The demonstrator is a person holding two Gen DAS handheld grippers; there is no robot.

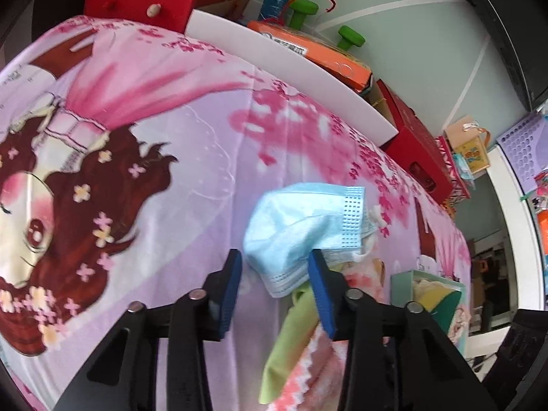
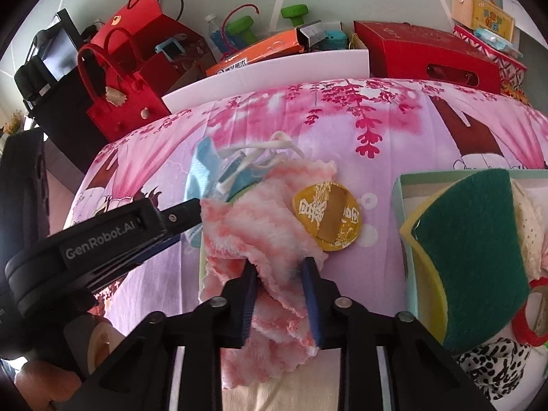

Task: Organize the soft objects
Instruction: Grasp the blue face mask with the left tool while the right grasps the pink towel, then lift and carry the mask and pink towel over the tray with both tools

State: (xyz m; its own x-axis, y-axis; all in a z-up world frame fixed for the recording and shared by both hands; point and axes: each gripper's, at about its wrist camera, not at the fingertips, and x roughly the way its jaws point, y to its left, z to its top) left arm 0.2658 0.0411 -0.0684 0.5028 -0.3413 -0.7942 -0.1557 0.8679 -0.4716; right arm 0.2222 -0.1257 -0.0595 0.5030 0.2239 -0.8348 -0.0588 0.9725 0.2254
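1. Right gripper (image 2: 279, 299): its blue fingers (image 2: 249, 303) are pinching a fold of the pink-and-white fluffy cloth (image 2: 260, 226), with fabric filling the gap between them and spilling out below and beyond the tips.
2. Just past the right fingertip, a round gold disc (image 2: 327, 217) with white characters is lying on the printed pink sheet (image 2: 394, 137), touching the cloth's far edge.
3. To the right of the right gripper's fingers, a pale green box (image 2: 402, 219) is holding a green-and-yellow sponge (image 2: 472, 253), a red ring (image 2: 529, 311) and a black-and-white patterned fabric (image 2: 493, 363).
4. Left gripper (image 1: 275, 287): its fingers (image 1: 231, 291) are standing spread, with a blue face mask (image 1: 301, 226) lying between and just beyond the tips; the mask's lower edge is touching the right pad, while the left pad is standing clear of it.
5. Under the mask, a green cloth (image 1: 291, 335) is hanging down between the fingers, beside the pink-and-white cloth.
6. From the right wrist view, the left gripper (image 2: 178, 217) is reaching in from the left, its tip meeting the cloth beside the mask (image 2: 205, 161) and its white ear loops (image 2: 260, 147).
7. Beyond both sets of fingers, a white board (image 2: 274, 68) is lining the sheet's far edge; behind it are standing a red felt bag (image 2: 126, 102), an orange box (image 2: 253, 53), green dumbbells (image 2: 294, 12) and a red carton (image 2: 421, 54).
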